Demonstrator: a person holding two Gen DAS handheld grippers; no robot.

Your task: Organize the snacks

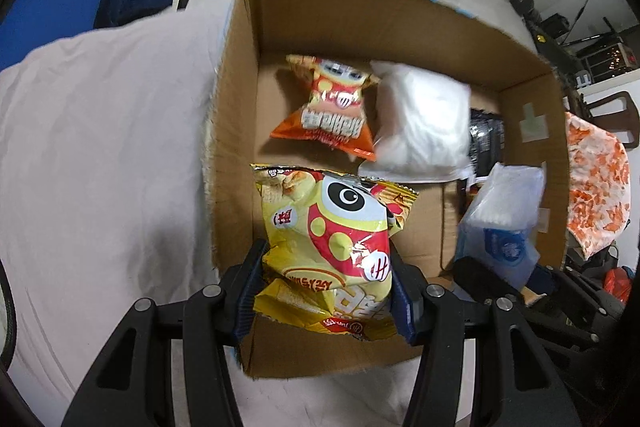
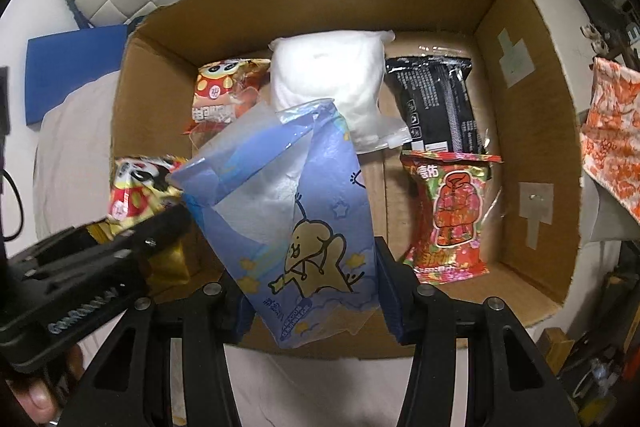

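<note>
Yellow snack bag: clamped in left gripper, above cardboard box near-left corner. Blue tissue pack: clamped in right gripper, over box's near edge. Both probably light, crinkly, crushable; grip bottom seam.

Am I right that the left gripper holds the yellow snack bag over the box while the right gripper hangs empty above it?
Not quite. The left gripper does clamp the yellow snack bag over the cardboard box, but the right gripper is not empty: the right wrist view shows it shut on a blue cartoon-print pack above the box.
</note>
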